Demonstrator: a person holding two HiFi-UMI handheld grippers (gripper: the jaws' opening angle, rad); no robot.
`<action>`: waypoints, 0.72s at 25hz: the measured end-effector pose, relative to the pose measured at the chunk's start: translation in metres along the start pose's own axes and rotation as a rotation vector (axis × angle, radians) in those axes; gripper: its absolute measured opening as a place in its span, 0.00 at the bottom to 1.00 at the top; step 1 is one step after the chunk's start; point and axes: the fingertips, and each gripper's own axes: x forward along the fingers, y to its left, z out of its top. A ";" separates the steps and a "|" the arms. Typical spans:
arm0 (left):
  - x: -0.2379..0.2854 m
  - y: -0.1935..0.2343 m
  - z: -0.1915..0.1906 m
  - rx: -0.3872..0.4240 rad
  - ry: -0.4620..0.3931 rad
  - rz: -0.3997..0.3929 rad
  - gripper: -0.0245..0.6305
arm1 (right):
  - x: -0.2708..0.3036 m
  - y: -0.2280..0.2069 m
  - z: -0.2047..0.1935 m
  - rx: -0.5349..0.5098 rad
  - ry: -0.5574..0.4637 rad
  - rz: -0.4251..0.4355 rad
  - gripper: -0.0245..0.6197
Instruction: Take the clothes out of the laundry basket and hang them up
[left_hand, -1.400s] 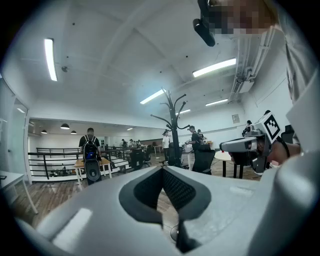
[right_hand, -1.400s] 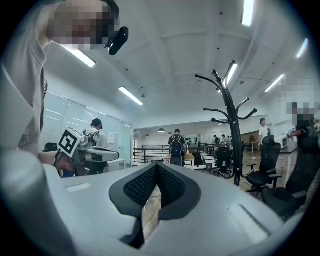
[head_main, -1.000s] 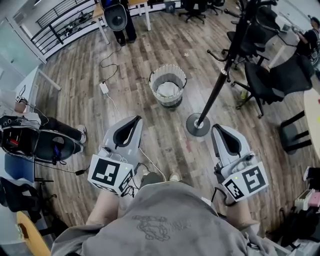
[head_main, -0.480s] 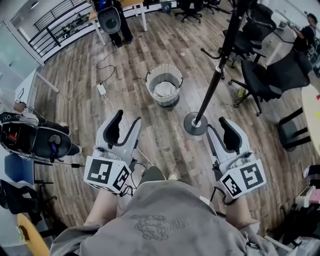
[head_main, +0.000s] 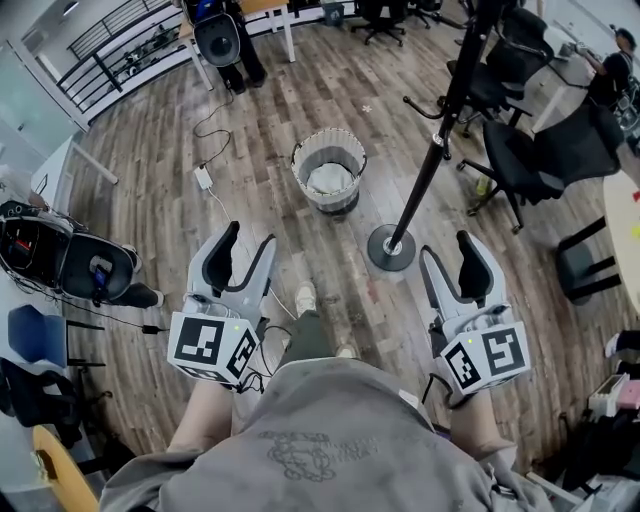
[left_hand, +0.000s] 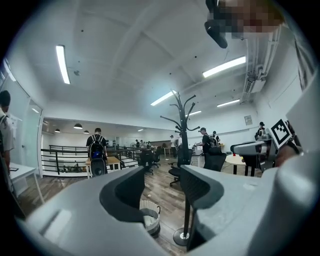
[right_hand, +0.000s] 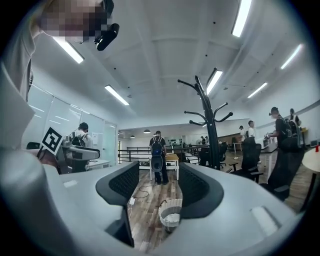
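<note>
A round wire laundry basket (head_main: 329, 170) with white clothes (head_main: 331, 180) in it stands on the wooden floor ahead of me. Right of it rises a black coat stand (head_main: 432, 150) on a round base (head_main: 391, 248). My left gripper (head_main: 247, 246) is held low at the left, open and empty, well short of the basket. On the right, my right gripper (head_main: 448, 252) hangs just below the stand's base, also open and empty. The left gripper view frames the basket (left_hand: 149, 220) and stand (left_hand: 185, 150) between its jaws (left_hand: 162, 186). The right gripper view shows the basket (right_hand: 170, 216) between its jaws (right_hand: 153, 183), with the stand (right_hand: 210, 125) behind.
Black office chairs (head_main: 530, 150) crowd the right side beside a table edge (head_main: 626, 225). A cable with a power adapter (head_main: 205, 178) lies on the floor left of the basket. A chair with bags (head_main: 60, 265) is at the far left. My shoe (head_main: 305, 296) shows between the grippers.
Both grippers have gone from shut to open. My view has shifted a little forward, and a shoe has stepped into sight between the grippers.
</note>
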 end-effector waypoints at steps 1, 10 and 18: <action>0.002 0.003 -0.001 -0.001 0.002 -0.001 0.38 | 0.004 0.000 -0.001 -0.005 0.006 -0.001 0.44; 0.037 0.030 -0.002 -0.013 -0.032 0.006 0.38 | 0.044 -0.006 0.002 -0.008 -0.001 0.002 0.45; 0.078 0.089 -0.014 -0.028 -0.021 0.013 0.38 | 0.120 -0.002 -0.009 -0.027 0.037 0.015 0.44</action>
